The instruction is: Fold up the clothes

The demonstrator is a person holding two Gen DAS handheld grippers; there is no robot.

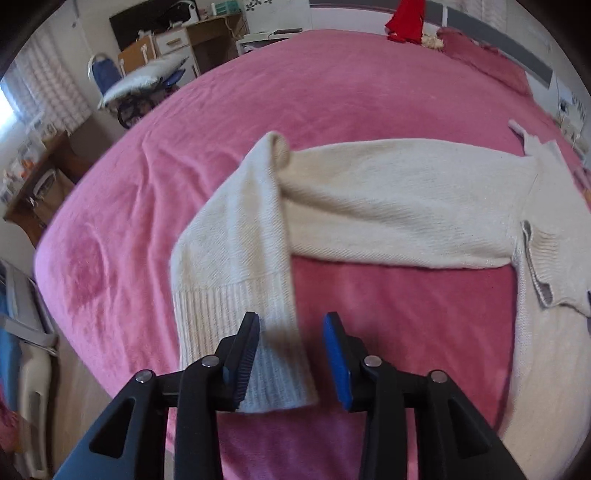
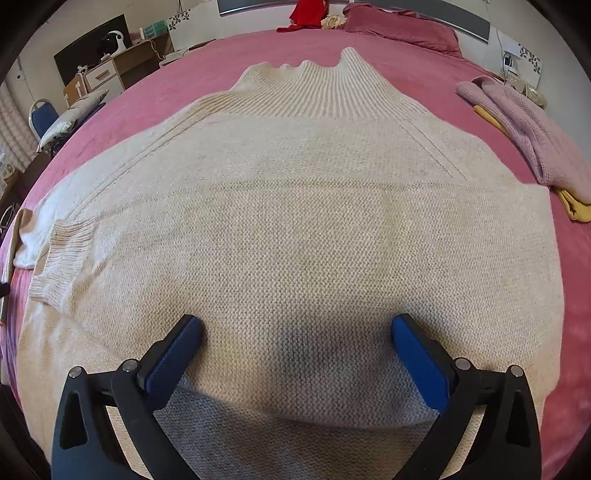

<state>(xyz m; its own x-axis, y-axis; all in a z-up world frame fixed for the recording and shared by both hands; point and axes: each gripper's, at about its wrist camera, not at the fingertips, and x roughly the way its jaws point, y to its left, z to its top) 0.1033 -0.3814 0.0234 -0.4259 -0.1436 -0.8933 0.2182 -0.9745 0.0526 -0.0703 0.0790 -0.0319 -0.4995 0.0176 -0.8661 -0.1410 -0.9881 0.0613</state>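
A cream knitted sweater (image 2: 295,221) lies flat on the pink bed cover (image 2: 229,55), collar at the far end. One sleeve (image 1: 369,206) stretches out to the left and bends back, so its ribbed cuff (image 1: 236,314) points toward me. My left gripper (image 1: 291,321) hangs open just above that cuff, nothing between its blue pads. The other sleeve's ribbed cuff (image 2: 62,254) is folded onto the sweater's left side. My right gripper (image 2: 295,325) is wide open over the sweater's lower body, holding nothing.
A folded lilac knit (image 2: 532,140) on a yellow garment (image 2: 576,206) lies at the bed's right side. Red cloth (image 2: 306,14) and a pink pillow (image 2: 399,29) sit at the headboard. A chair with a cushion (image 1: 140,81) and desks stand left of the bed.
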